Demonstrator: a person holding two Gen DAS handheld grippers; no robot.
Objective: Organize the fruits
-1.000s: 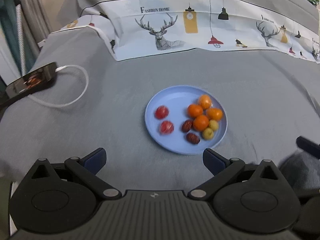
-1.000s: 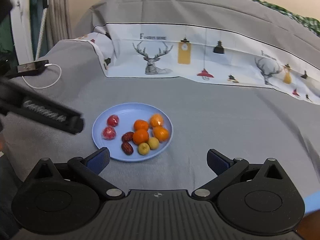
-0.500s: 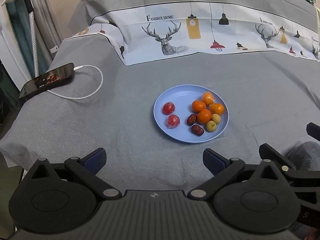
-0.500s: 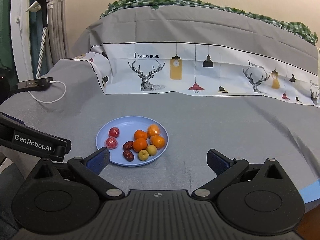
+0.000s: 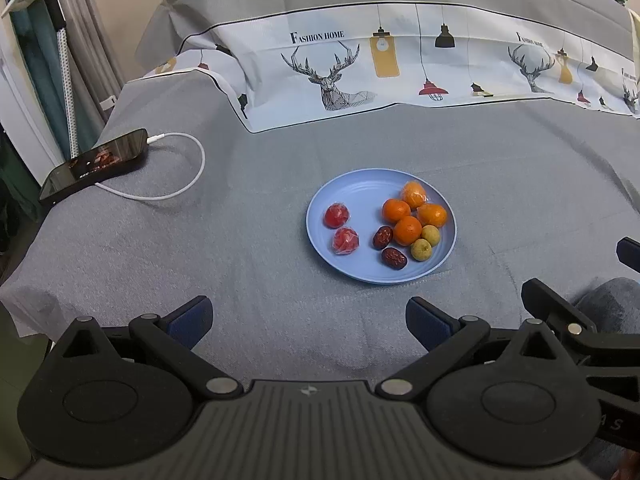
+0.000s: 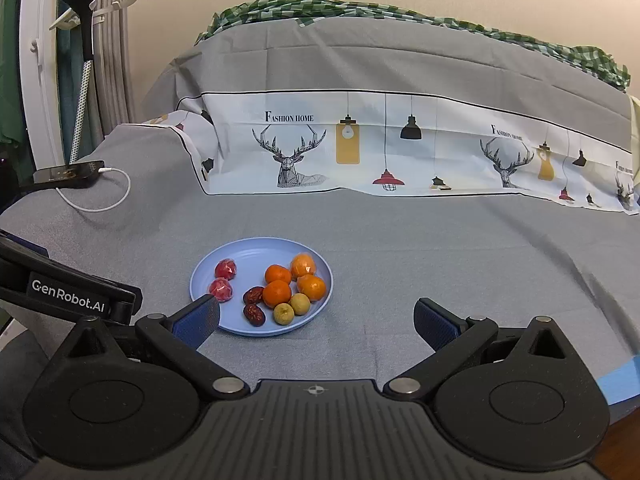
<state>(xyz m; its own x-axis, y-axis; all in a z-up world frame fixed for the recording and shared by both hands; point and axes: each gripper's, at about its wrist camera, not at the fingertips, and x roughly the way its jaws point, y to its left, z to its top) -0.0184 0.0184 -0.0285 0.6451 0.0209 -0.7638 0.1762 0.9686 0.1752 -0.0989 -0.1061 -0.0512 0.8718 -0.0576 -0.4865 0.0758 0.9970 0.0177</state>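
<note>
Both wrist cameras look forward and down along spread fingers across the grey cloth (image 5: 520,168). The left view sits higher, left of the plate (image 5: 360,188); the right view sits lower and nearer. Both share the plate, phone (image 5: 96,164) and deer-print cloth (image 6: 400,144).

Both grippers have drawn back and lifted from the blue plate (image 5: 348,196), which now sits farther ahead in each wrist view. Right gripper (image 6: 316,320) has tilted up: more wall and green checked cloth (image 6: 400,16) showing. Left gripper (image 5: 308,320) now shows the whole phone (image 5: 96,162), sharp, no blur
</note>
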